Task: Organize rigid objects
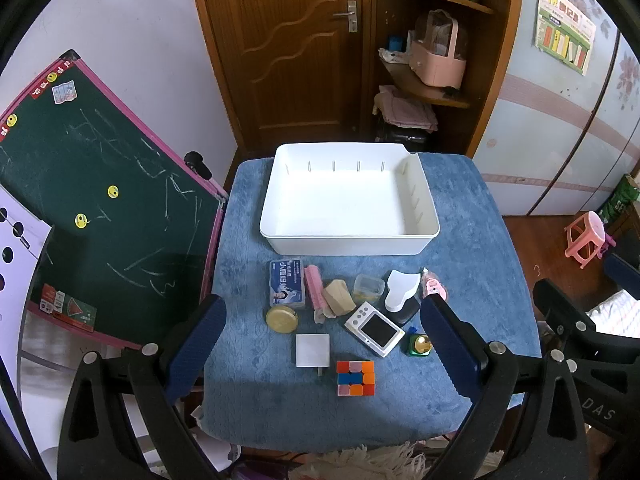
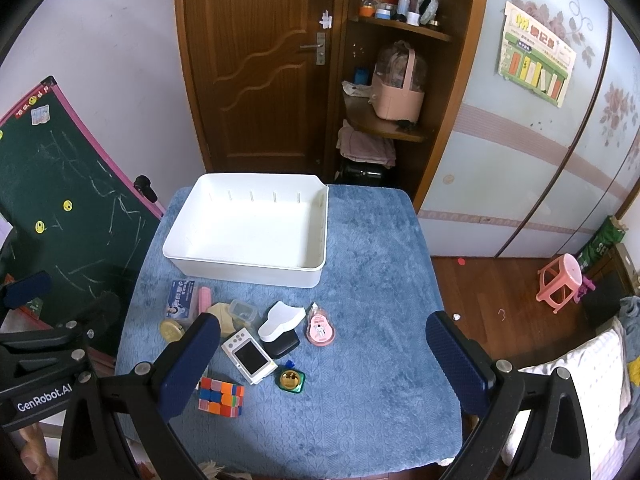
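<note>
A white bin point(image 1: 348, 236) point(image 2: 244, 268) stands at the back of a blue-covered table point(image 1: 480, 248) point(image 2: 372, 320); nothing shows in it. In front of it lie several small objects: a blue box point(image 1: 285, 287), a round tin point(image 1: 281, 319), a white square charger point(image 1: 312, 350), a colour cube point(image 1: 355, 377) point(image 2: 221, 396), a white toy camera point(image 1: 375, 329) point(image 2: 249, 355), a green-and-gold piece point(image 1: 419, 345) point(image 2: 292, 379) and a pink correction tape point(image 2: 320, 328). My left gripper point(image 1: 320, 340) is open above them. My right gripper point(image 2: 324, 356) is open above the table's right half.
A green chalkboard point(image 1: 92, 200) leans at the table's left. A wooden door point(image 1: 288, 48) and shelves point(image 1: 428, 92) stand behind. A pink stool point(image 2: 560, 282) is on the floor at the right.
</note>
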### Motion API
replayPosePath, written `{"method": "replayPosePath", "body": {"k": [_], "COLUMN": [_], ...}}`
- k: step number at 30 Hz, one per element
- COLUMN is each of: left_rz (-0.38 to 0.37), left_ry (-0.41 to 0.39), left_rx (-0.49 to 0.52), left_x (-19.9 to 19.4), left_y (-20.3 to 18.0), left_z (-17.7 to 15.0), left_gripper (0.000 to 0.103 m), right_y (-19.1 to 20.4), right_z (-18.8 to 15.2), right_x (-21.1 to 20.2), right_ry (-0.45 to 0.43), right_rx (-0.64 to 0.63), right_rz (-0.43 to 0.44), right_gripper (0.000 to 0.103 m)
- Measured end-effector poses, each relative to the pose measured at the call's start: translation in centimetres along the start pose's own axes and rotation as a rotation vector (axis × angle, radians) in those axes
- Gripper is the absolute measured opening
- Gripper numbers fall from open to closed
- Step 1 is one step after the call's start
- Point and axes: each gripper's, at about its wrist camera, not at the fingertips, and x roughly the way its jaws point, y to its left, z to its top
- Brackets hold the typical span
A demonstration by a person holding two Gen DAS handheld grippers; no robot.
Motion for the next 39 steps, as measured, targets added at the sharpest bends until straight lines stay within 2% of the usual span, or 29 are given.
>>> {"method": "replayPosePath", "body": {"k": [39], "left_rz": [-0.025], "left_ry": [-0.014], "left_rx": [-0.017], "left_x": [-0.47], "left_y": [-0.57], "left_z": [-0.47], "left_gripper": [0.098], "right_y": [-0.77], "right_z": [0.12], "right_x": [-0.53], "right_ry": [-0.014], "right_rx": [0.018], "right_rz": [-0.02], "right_gripper": [0.103]}}
